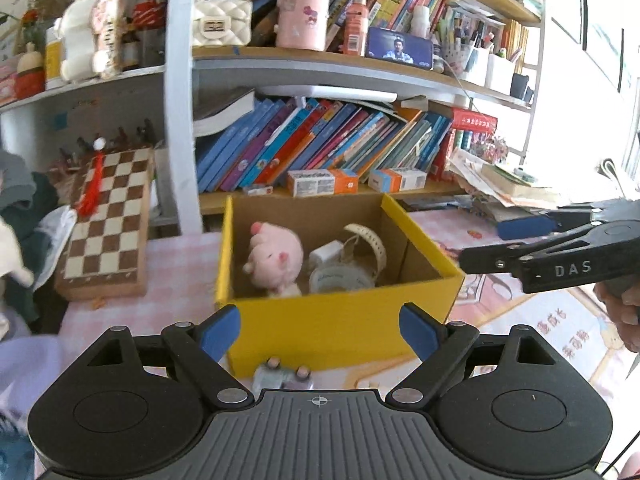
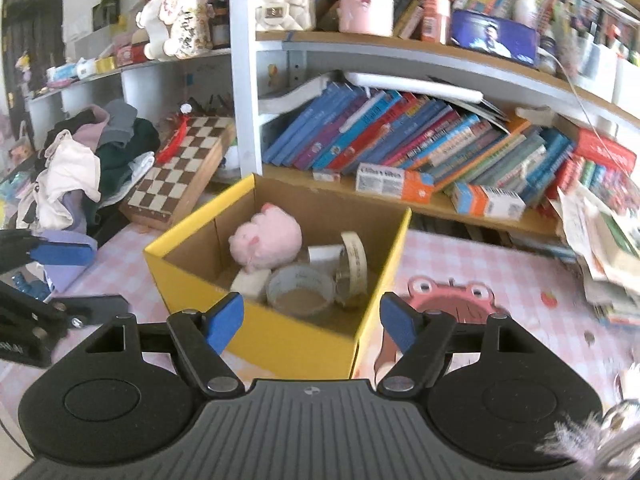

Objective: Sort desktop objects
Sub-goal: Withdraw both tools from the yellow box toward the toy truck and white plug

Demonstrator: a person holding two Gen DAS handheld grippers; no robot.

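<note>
A yellow cardboard box (image 1: 328, 328) (image 2: 276, 340) stands on the pink checked desk. In it lie a pink plush pig (image 1: 276, 256) (image 2: 266, 240), a white charger block (image 1: 326, 252) (image 2: 324, 256), a clear tape roll (image 1: 340, 278) (image 2: 300, 290) and a cream tape roll (image 1: 372, 242) (image 2: 356, 260). My left gripper (image 1: 320, 330) is open and empty, just in front of the box. A small grey toy (image 1: 280, 374) lies on the desk under it. My right gripper (image 2: 310, 320) is open and empty, at the box's near corner.
A folded chessboard (image 1: 106, 220) (image 2: 182, 168) lies left of the box. Shelves of leaning books (image 1: 320, 144) (image 2: 420, 136) stand behind. Paper stacks (image 1: 508, 184) (image 2: 604, 240) pile up at right, clothes (image 2: 88, 168) at left. A pink frog picture (image 2: 448, 294) is on the desk mat.
</note>
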